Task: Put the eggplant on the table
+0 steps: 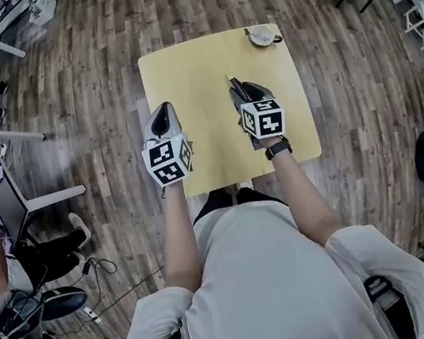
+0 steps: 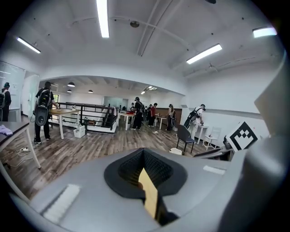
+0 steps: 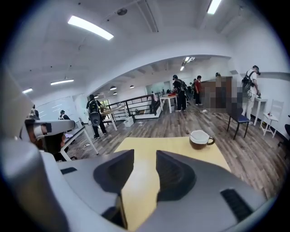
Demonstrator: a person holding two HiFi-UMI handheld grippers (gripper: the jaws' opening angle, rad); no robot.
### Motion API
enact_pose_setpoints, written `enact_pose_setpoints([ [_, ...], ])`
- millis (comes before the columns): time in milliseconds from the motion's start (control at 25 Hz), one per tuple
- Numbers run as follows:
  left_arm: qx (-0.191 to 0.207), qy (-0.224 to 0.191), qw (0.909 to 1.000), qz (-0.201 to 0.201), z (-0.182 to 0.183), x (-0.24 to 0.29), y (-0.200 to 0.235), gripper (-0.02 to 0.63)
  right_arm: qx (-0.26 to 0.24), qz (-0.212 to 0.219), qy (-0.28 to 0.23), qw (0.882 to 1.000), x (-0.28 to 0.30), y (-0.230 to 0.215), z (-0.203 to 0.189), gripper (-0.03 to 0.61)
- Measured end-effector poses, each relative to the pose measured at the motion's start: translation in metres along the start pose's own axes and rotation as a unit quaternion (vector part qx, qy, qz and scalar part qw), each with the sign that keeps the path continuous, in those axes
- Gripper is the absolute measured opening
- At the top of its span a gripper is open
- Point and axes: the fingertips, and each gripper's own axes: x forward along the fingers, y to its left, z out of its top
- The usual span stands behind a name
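Note:
On the yellow table (image 1: 188, 72), a dark eggplant with a pale green stem (image 1: 231, 81) peeks out just beyond my right gripper's (image 1: 246, 93) fingertips; the gripper hides most of it. The right gripper view does not show the eggplant. There the right gripper (image 3: 145, 156) stands open, with only bare table (image 3: 172, 147) in the gap between its jaws. My left gripper (image 1: 162, 110) hovers over the table's near left part, apart from the eggplant. Its jaws (image 2: 144, 152) meet at the tips and hold nothing; a sliver of table (image 2: 149, 195) shows through the slit.
A brown cup with a white inside (image 1: 261, 36) (image 3: 200, 138) stands at the table's far right corner. Wooden floor surrounds the table. A seated person and desks (image 1: 2, 264) are at the left, a blue chair (image 3: 239, 120) and several people farther off.

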Motion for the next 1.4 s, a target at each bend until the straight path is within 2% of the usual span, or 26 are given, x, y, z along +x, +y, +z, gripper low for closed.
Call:
enact_pose_setpoints([
  [360,0.018,-0.05,0.9985,-0.016,0.049,-0.009,-0.017,0.008,-0.019,0.0,-0.087,0.996,-0.038,0.012,0.065,0.092],
  [720,0.03,-0.097,0.9942,-0.035,0.093,-0.024,-0.037,0.008,-0.043,-0.006,-0.142,0.989,-0.073,0.019,0.101,0.075],
  [1040,0.033,-0.143,0.9884,-0.038,0.137,-0.04,-0.044,0.008,-0.062,-0.002,-0.203,0.977,-0.107,0.03,0.144,0.052],
  [1240,0.036,-0.171,0.9836,-0.045,0.153,-0.052,-0.054,0.008,-0.084,-0.001,-0.241,0.967,-0.131,0.04,0.166,0.025],
  [1400,0.036,-0.176,0.9828,-0.044,0.153,-0.057,-0.058,0.008,-0.096,0.005,-0.257,0.962,-0.143,0.05,0.174,0.015],
])
